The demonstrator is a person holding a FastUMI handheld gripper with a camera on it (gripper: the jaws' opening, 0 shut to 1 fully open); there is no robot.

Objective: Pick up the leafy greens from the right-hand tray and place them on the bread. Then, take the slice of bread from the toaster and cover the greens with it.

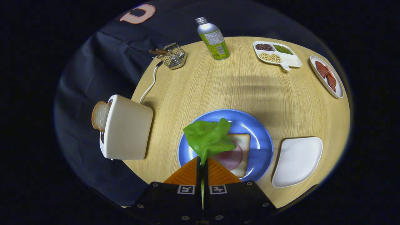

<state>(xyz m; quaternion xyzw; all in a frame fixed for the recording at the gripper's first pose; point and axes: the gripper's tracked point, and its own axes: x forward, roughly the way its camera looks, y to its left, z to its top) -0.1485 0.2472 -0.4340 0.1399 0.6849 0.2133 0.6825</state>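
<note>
My gripper (202, 162) is shut on the stem of a bright green leaf (208, 137), which hangs above the blue plate (259, 137). On that plate lies a slice of bread (243, 147) topped with a round pink slice of ham (231, 157); the leaf covers their left part. A cream toaster (126, 128) stands left of the plate with a slice of bread (100, 115) sticking out of its slot. The white tray (297, 161) right of the plate holds nothing.
At the back of the round wooden table (237, 84) stand a green-labelled bottle (214, 39), a wire basket (173, 56), a divided dish of beans (276, 53) and a dish of red meat slices (326, 76). The toaster's cord (151, 82) runs back towards the basket.
</note>
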